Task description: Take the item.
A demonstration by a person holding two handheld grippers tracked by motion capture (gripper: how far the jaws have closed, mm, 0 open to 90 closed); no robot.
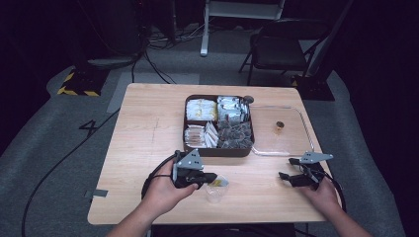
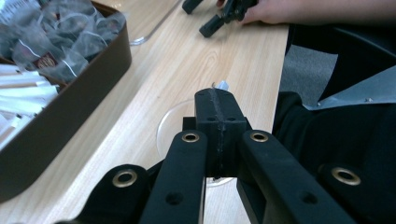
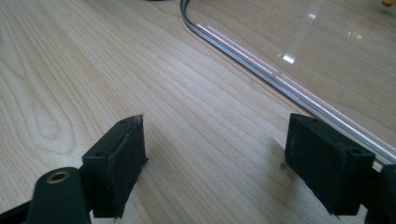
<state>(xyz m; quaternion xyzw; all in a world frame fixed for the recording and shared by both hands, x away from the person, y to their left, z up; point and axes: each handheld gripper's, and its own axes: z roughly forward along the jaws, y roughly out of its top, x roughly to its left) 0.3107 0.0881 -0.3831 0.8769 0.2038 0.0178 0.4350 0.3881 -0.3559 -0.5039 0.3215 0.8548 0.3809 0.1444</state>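
A clear plastic cup stands near the table's front edge, with something yellowish inside it. My left gripper hangs right over the cup's rim, jaws pressed together. A pale corner of a thin sachet sticks out past the tips, seemingly pinched between them. My right gripper rests low at the front right, open and with nothing between its pads, just short of a clear tray.
A brown compartment box of sachets and tea bags sits mid-table, its wall close to the left gripper. The clear tray beside it holds a small brown object. A folding chair stands beyond the table.
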